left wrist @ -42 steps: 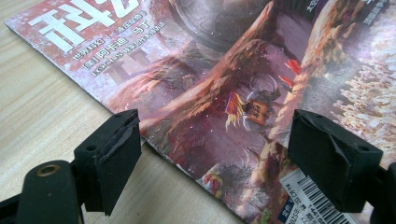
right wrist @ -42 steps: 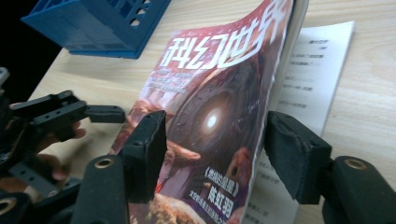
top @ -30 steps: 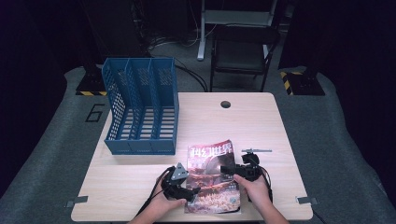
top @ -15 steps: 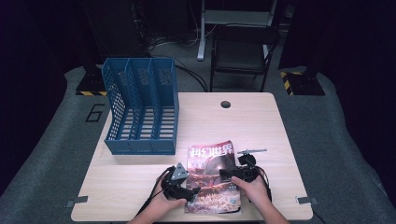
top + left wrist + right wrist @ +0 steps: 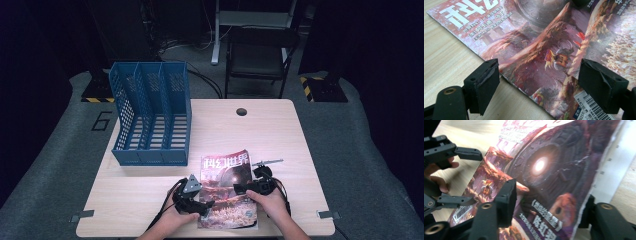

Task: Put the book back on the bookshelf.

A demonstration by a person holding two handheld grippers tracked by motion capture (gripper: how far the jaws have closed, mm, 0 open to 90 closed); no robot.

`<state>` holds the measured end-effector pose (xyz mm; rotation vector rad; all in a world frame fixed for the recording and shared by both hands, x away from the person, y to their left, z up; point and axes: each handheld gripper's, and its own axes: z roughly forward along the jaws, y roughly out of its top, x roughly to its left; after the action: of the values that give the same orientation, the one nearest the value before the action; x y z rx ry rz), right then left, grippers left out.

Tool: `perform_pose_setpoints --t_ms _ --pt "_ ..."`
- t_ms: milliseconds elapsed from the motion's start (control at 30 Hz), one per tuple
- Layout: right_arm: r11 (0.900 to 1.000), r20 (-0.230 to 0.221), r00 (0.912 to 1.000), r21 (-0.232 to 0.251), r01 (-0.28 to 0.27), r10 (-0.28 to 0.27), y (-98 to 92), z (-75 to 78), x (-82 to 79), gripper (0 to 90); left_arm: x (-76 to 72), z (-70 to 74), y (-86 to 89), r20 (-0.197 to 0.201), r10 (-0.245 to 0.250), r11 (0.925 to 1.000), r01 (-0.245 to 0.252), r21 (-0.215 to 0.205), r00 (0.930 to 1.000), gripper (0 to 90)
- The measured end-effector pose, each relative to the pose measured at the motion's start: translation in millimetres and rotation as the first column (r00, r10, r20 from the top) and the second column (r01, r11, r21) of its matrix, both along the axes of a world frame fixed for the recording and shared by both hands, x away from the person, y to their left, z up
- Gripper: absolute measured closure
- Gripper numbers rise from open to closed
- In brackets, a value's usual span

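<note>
The magazine (image 5: 227, 187) lies on the table (image 5: 150, 200) at its near edge, between the person's two hands, and serves as the landmark here. Its near left corner is partly covered in the high view by the left gripper (image 5: 192, 200), whose jaws stand apart and empty; in the left gripper view (image 5: 537, 75) one jaw hangs over bare wood just off the magazine's edge and the other over the cover near the barcode. Whether either pad touches the paper is hard to make out.

At the magazine's right edge the right gripper (image 5: 252, 187) has one jaw over the cover and the other outside the raised page edge (image 5: 549, 202). Its jaws have just been closing, with the cover's edge between them, yet a gap shows, so the pads are not pressing. Since a second ago the cover's right side has lifted and curled. A small metal rod (image 5: 267, 161) lies just right of the title.

Beyond the magazine, to its left, stands a blue file rack (image 5: 150, 120). A chair (image 5: 260, 50) behind the table fades into darkness.
</note>
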<state>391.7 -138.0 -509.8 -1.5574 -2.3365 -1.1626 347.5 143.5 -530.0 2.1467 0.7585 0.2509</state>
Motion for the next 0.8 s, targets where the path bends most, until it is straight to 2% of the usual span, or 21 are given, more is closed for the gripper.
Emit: perform_pose_setpoints --t_ms 167,300,400,500,567,633,700,800 --pt "1.000 -0.008 0.9998 0.002 0.020 -0.020 -1.1 0.1 -0.6 50.9 0.0 0.1 0.1 0.000 -0.001 1.0000 0.001 0.001 1.0000 17.2" --pt "1.000 -0.002 0.9999 0.002 0.016 -0.016 -2.4 -0.6 0.4 54.1 0.0 0.0 0.0 0.000 0.001 1.0000 -0.001 0.000 1.0000 17.2" --pt "1.000 -0.014 0.9998 0.008 0.013 -0.013 -2.0 -0.4 0.1 54.4 0.1 0.1 0.2 0.000 -0.001 1.0000 0.001 0.001 1.0000 17.2" --pt "1.000 -0.022 0.9998 0.003 -0.004 0.004 -0.8 0.1 0.3 55.3 0.4 0.8 0.9 -0.007 -0.010 0.9999 0.010 0.007 0.9999 17.2" --pt "1.000 -0.050 0.9987 0.012 -0.009 0.009 -0.8 1.0 0.2 57.2 1.0 1.0 1.4 -0.009 -0.015 0.9999 0.015 0.006 0.9998 17.2" --pt "0.999 -0.034 0.9989 0.002 -0.032 0.032 -2.4 -0.2 2.1 58.5 1.2 1.0 1.4 -0.010 -0.015 0.9999 0.015 0.005 0.9998 17.2" --pt "0.999 -0.042 0.9984 0.004 -0.039 0.039 -2.2 0.1 2.6 58.9 1.2 0.2 1.0 -0.002 -0.008 1.0000 0.008 -0.001 1.0000 17.3" --pt "0.999 -0.039 0.9983 0.002 -0.043 0.044 -1.6 0.1 2.6 58.8 1.3 1.2 1.5 -0.010 -0.014 0.9999 0.014 0.009 0.9999 17.3"
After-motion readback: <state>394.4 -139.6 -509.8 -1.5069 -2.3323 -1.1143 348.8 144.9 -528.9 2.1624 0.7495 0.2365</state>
